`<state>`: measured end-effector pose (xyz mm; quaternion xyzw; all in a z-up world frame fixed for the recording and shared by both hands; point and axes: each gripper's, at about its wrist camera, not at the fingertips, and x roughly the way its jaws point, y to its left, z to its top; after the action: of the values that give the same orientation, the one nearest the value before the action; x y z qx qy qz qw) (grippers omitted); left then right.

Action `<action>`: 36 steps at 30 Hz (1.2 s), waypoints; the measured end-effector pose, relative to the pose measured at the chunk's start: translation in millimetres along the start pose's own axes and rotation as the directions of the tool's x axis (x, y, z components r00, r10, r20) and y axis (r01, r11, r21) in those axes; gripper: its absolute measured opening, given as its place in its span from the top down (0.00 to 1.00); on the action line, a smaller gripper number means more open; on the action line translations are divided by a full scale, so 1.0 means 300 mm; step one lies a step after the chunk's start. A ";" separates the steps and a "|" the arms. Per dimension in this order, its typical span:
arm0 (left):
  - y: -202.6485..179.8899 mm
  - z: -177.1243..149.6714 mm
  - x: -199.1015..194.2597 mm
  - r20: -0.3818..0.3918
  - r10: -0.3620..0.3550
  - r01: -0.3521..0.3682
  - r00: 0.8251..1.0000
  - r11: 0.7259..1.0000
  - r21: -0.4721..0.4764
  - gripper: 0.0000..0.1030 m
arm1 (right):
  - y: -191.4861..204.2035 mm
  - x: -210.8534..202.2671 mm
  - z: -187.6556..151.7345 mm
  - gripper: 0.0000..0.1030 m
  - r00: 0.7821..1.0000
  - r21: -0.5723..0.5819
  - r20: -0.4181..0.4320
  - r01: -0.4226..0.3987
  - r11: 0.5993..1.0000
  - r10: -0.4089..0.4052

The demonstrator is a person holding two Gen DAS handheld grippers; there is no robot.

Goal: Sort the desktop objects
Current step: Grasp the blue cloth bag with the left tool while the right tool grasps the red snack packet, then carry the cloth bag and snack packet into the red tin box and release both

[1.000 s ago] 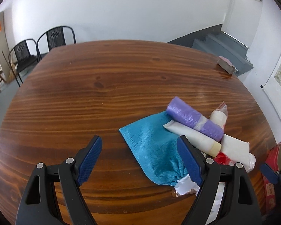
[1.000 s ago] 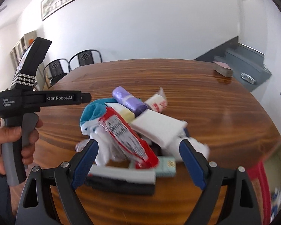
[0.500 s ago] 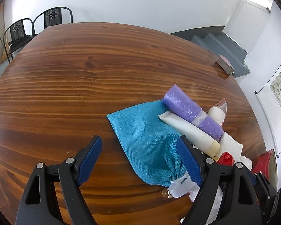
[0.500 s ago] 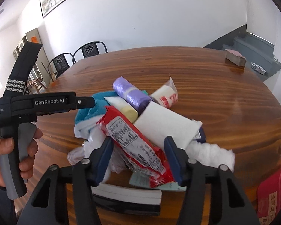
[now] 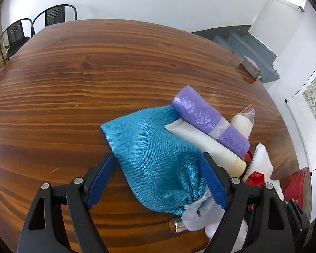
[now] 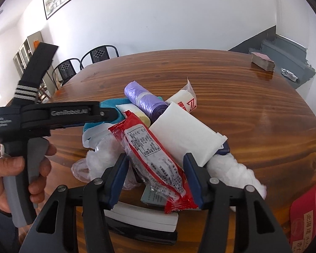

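Note:
A heap of loose items lies on the wooden table (image 5: 94, 84). My left gripper (image 5: 158, 175) is open and straddles the gathered end of a teal cloth pouch (image 5: 153, 147), one pad on each side. A purple bag roll (image 5: 206, 118) and a white tube (image 5: 208, 147) rest on the pouch's far edge. My right gripper (image 6: 155, 168) is shut on a red snack packet (image 6: 151, 151) that lies on top of the heap, its pads against both long sides. A white flat pack (image 6: 183, 130) leans beside the packet. A hand (image 6: 10, 168) holds the left gripper's handle.
A red box (image 6: 307, 217) stands at the near right edge. A black and white flat case (image 6: 145, 215) lies under the right gripper, and crumpled white plastic (image 6: 236, 172) lies to its right. A small block (image 6: 262, 61) sits at the far right edge. Chairs (image 6: 99, 54) stand beyond the table.
The right jaws have narrowed from wide open onto the red packet. The left gripper has sunk and moved in, so the teal pouch now lies between its fingers.

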<state>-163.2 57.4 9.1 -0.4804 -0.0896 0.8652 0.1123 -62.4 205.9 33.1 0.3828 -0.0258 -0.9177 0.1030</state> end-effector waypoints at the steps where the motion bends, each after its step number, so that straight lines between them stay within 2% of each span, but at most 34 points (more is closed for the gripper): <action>1: -0.002 0.001 0.011 -0.003 0.008 -0.008 1.000 1.000 0.002 0.18 | -0.002 0.000 0.000 0.43 1.000 0.001 0.001 0.000 1.000 0.000; 6: 0.004 0.003 0.024 0.037 0.020 -0.020 0.999 1.000 0.000 0.19 | -0.004 0.007 0.003 0.43 1.000 -0.001 0.002 0.002 1.000 -0.002; 8: 0.001 0.000 0.020 0.054 0.034 -0.034 0.998 0.999 0.011 0.39 | -0.003 0.006 0.003 0.43 1.000 -0.003 0.001 0.004 1.000 -0.004; 9: 0.003 0.000 0.015 0.058 0.042 -0.042 0.997 0.999 0.011 0.43 | -0.004 0.005 0.003 0.44 1.000 -0.002 0.001 0.005 1.000 -0.005; 10: 0.009 0.002 0.005 0.068 0.035 -0.036 0.997 0.999 0.001 0.55 | -0.004 0.003 0.003 0.50 1.000 -0.001 0.000 0.006 1.000 -0.006; 11: 0.018 0.005 -0.007 0.076 0.033 -0.032 0.997 0.999 -0.015 0.62 | -0.004 -0.001 0.003 0.55 1.000 0.002 0.000 0.006 1.000 -0.006; 12: 0.023 0.006 -0.019 0.082 0.028 -0.026 0.996 0.999 -0.028 0.65 | -0.002 -0.009 0.000 0.58 1.000 0.005 0.005 0.002 1.000 -0.002; 13: 0.030 0.008 -0.033 0.091 0.025 -0.021 0.996 0.999 -0.040 0.71 | -0.002 -0.017 0.000 0.66 1.000 0.008 0.008 -0.002 1.000 0.002; 19: 0.009 0.014 -0.134 0.182 0.055 -0.049 0.982 0.998 -0.034 0.76 | 0.010 -0.078 0.006 0.72 0.998 0.006 0.059 -0.014 1.000 0.014; 25: -0.021 0.022 -0.252 0.271 0.039 -0.039 0.962 0.999 -0.007 0.79 | 0.010 -0.136 -0.003 0.72 0.995 0.020 0.100 -0.031 0.999 0.029; 31: -0.075 0.007 -0.361 0.342 -0.013 0.003 0.940 1.000 0.030 0.80 | -0.026 -0.218 -0.007 0.72 0.985 0.080 0.172 -0.041 0.996 0.027; 36: -0.136 -0.017 -0.409 0.358 -0.064 0.036 0.932 0.996 0.083 0.80 | -0.077 -0.266 -0.005 0.72 0.976 0.154 0.219 -0.024 0.988 -0.011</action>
<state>-91.4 62.4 116.6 -0.3067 -0.0883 0.9382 0.1341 -10.5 245.0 84.7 0.2860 -0.1101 -0.9491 0.0723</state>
